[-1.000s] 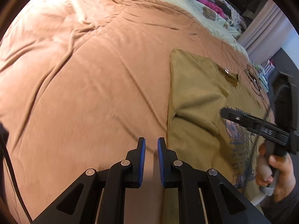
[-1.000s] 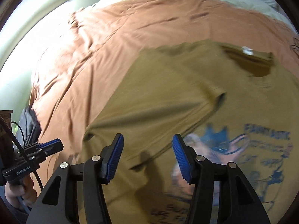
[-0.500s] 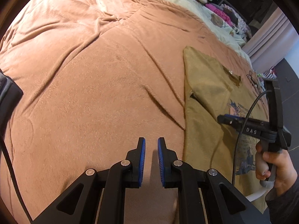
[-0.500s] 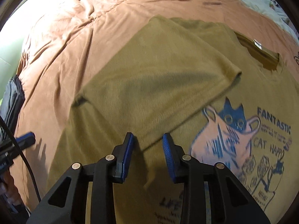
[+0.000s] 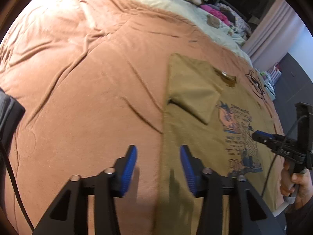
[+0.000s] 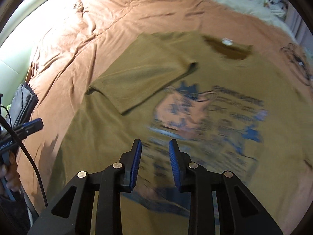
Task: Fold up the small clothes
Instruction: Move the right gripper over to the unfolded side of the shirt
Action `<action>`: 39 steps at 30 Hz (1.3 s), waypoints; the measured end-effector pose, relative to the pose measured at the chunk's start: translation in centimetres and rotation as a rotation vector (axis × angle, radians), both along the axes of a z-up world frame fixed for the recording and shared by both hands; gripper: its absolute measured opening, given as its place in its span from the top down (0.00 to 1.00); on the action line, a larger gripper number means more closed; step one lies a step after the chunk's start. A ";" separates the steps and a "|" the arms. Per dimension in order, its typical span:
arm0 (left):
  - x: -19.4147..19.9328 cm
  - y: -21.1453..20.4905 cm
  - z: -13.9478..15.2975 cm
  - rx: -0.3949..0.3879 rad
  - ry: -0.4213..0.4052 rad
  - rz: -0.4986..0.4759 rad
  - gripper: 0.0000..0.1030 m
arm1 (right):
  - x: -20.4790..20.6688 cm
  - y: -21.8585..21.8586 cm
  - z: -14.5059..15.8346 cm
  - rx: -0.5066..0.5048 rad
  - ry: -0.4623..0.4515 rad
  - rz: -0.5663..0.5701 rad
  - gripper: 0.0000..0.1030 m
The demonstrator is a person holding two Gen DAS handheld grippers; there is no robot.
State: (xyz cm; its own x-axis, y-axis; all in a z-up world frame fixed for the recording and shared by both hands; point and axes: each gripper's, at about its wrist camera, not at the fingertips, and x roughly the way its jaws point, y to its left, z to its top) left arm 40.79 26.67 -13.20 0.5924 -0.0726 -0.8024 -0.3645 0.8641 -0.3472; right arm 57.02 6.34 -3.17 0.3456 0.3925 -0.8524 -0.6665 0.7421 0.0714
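Left wrist view: my left gripper [image 5: 158, 168] has just been opening, nothing between its jaws, above the folded edge of the olive T-shirt [image 5: 197, 129] lying flat on the orange bedspread [image 5: 88, 90]. My right gripper [image 6: 154, 161] has been closing yet still gapes empty over the shirt's print.

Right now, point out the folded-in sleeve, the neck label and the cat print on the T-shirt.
folded-in sleeve [image 6: 144, 74]: right wrist view, middle of the flap.
neck label [image 6: 227, 41]: right wrist view, the white tag.
cat print [image 6: 185, 109]: right wrist view, pink body.

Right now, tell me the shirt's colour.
Olive-tan shirt with a blue-pink print; clearest in the right wrist view.
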 end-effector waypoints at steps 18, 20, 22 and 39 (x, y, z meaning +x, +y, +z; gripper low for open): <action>3.3 -10.6 5.7 0.083 -0.090 -0.160 0.01 | -7.2 -19.5 7.8 0.089 -0.160 -0.223 0.17; 3.7 -11.9 6.1 0.083 -0.096 -0.180 0.00 | -7.6 -21.0 7.8 0.095 -0.160 -0.250 0.12; 4.2 -13.3 6.4 0.082 -0.096 -0.205 0.00 | -8.0 -22.7 8.0 0.100 -0.173 -0.289 0.07; 9.8 -24.4 7.2 0.094 -0.085 -0.342 0.00 | -6.9 -32.8 7.0 0.131 -0.149 -0.443 0.00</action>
State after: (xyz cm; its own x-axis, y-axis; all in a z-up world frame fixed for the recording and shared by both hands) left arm 50.64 2.28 -6.03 0.6114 -0.2069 -0.7638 -0.0217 0.9605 -0.2776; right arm 50.15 -26.49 3.87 0.6184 0.2809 -0.7339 -0.2987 0.9479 0.1111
